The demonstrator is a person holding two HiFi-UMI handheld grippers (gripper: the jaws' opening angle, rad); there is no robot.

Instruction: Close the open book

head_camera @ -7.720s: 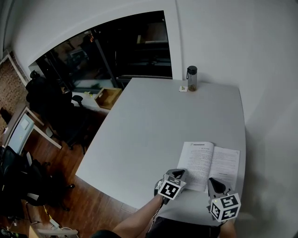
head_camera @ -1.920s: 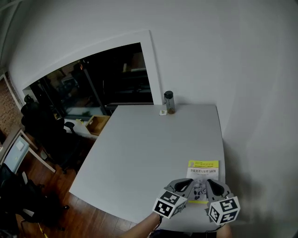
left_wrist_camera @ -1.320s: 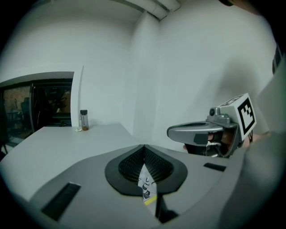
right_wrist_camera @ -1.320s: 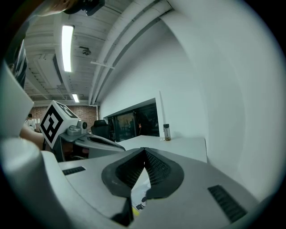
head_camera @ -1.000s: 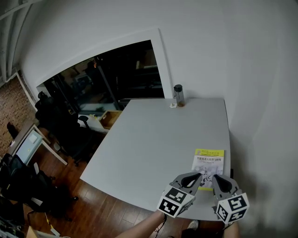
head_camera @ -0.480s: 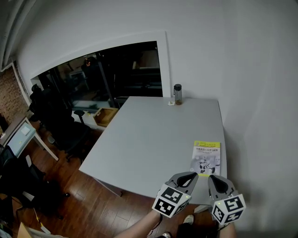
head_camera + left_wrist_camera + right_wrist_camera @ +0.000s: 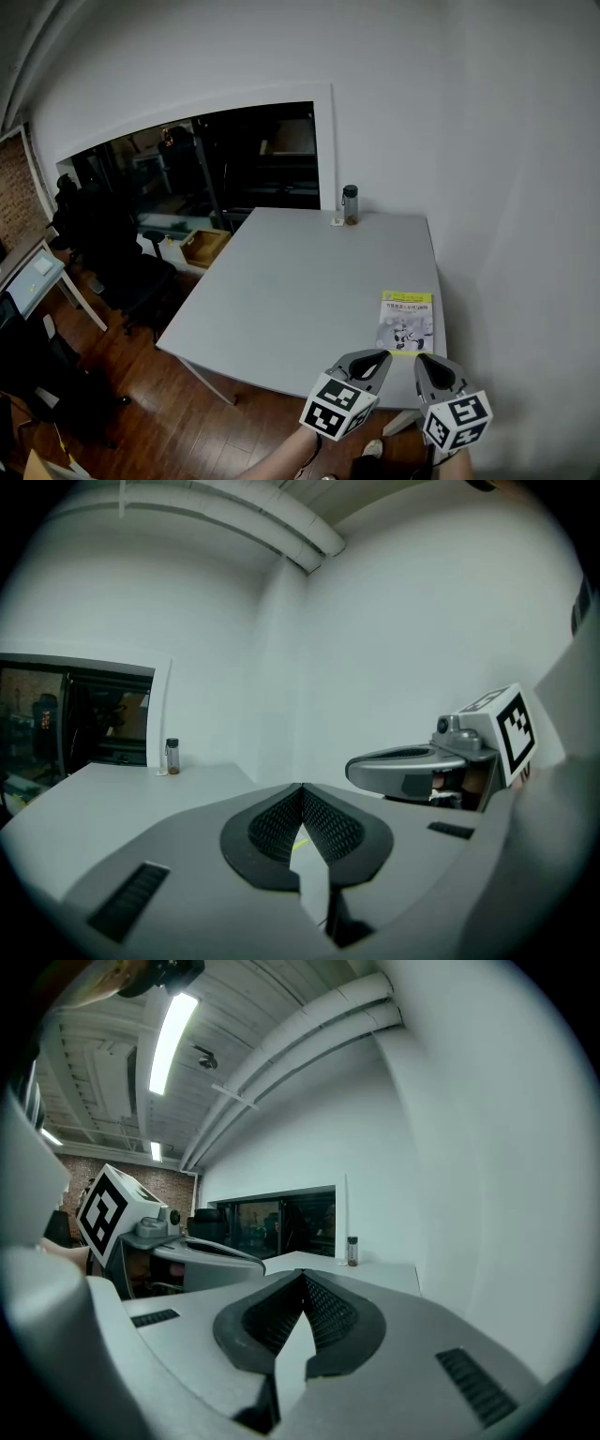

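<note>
Book (image 7: 408,322): closed, yellow-and-white cover facing up, lying flat on the counter (image 7: 281,291) close to its right edge and toward the near end; nothing touches it.
Left tongs (image 7: 379,357): jaws pressed together with nothing between them; held in the air at the near side of the book, tips pointing toward it, clear of the cover.
Right tongs (image 7: 424,362): jaws likewise together and empty; just to the right of the left tongs, also apart from the book.
Bottle (image 7: 350,204): upright at the far edge of the counter, dark cap, a brownish layer at the bottom, well apart from the book; a small white tag (image 7: 335,223) lies just to its left.
Surroundings: plain white wall (image 7: 506,187) to the right and at the far side; dark glazed opening (image 7: 234,159) at the far left; wooden box (image 7: 202,246) and office chairs (image 7: 103,253) beyond the left edge of the counter; wood floor (image 7: 141,394) below.
</note>
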